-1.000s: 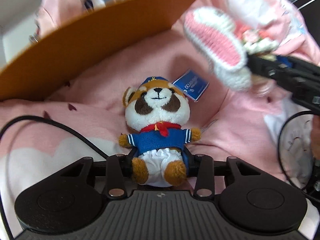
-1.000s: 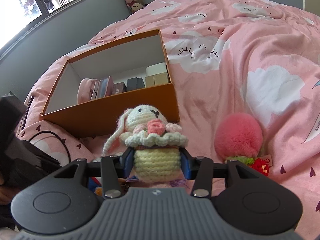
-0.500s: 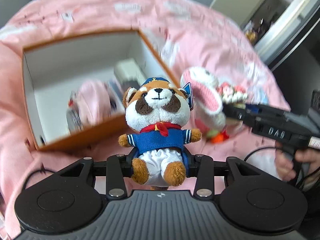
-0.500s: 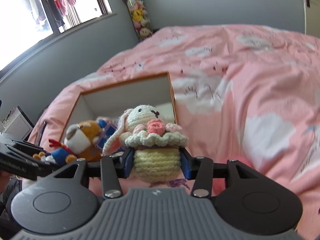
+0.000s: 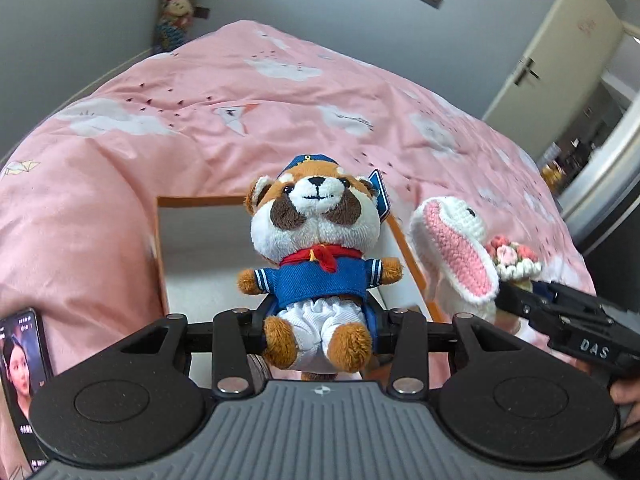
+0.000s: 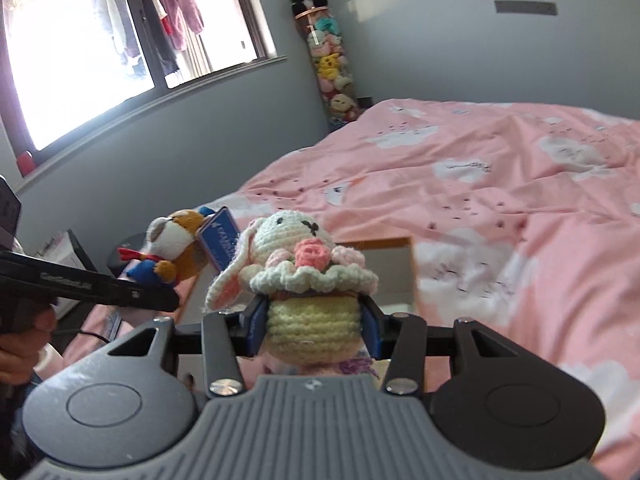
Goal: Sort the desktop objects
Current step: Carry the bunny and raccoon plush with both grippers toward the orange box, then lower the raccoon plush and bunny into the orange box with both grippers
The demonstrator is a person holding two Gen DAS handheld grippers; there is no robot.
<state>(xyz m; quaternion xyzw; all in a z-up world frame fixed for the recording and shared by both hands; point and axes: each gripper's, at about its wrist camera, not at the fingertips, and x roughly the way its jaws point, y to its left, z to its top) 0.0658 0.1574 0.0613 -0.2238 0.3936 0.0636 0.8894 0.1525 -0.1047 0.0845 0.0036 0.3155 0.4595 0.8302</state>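
Note:
My left gripper (image 5: 320, 320) is shut on a red panda plush (image 5: 316, 248) in a blue sailor suit and holds it up over the open orange box (image 5: 160, 240). My right gripper (image 6: 314, 324) is shut on a crocheted white bunny (image 6: 308, 276) with pink flowers and a yellow base, also above the box (image 6: 414, 264). The bunny shows in the left wrist view (image 5: 460, 252) just right of the panda. The panda shows in the right wrist view (image 6: 172, 248) left of the bunny. The box's contents are hidden.
The box sits on a bed with a pink cloud-print duvet (image 5: 240, 92). A phone (image 5: 20, 376) with a lit screen lies at the lower left. A window (image 6: 100, 52) and a tall tube of plush toys (image 6: 332, 68) stand at the far wall. A door (image 5: 560, 48) is at the right.
Both grippers have risen and tilted up with their toys, so the box now sits lower and smaller in view. The two toys have come closer side by side.

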